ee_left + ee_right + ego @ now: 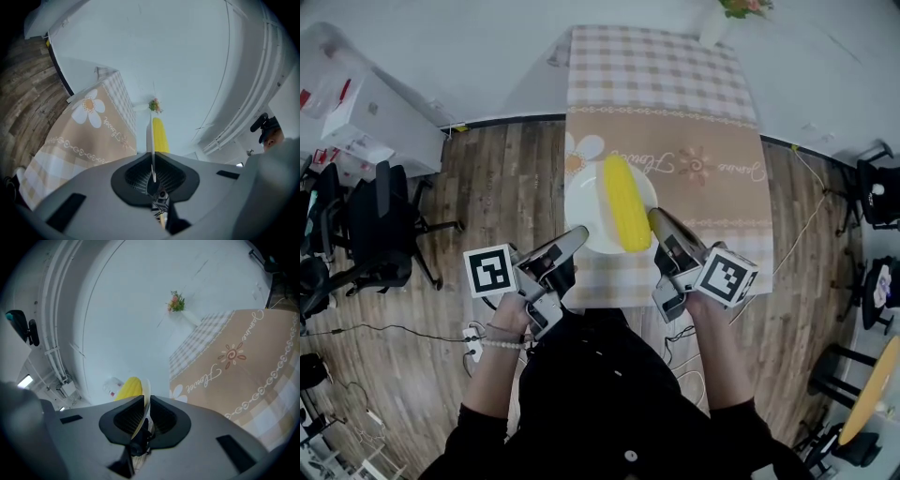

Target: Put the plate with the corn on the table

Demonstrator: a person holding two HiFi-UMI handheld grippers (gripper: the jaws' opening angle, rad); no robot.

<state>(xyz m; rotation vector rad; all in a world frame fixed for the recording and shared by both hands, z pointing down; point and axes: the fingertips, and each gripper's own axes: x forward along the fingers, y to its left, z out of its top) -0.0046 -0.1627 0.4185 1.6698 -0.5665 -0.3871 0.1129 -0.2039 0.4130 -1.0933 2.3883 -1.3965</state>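
A white plate [585,201] carries a yellow corn cob [625,203] above the near end of the table [694,112], which wears a beige and checked cloth. My left gripper [574,237] is shut on the plate's near-left rim. My right gripper [657,221] is shut on its near-right rim. In the left gripper view the plate [150,133] shows edge-on between the pads of the left gripper [153,174], with the corn [161,135] beyond. In the right gripper view the rim [147,391] sits in the right gripper [144,414], corn [127,389] beside it.
A vase of flowers [724,17] stands at the table's far end. Black office chairs [366,230] are on the wooden floor at left, more chairs [877,192] at right. A power strip [473,342] with cables lies by my left side. A white cabinet [366,112] stands at the back left.
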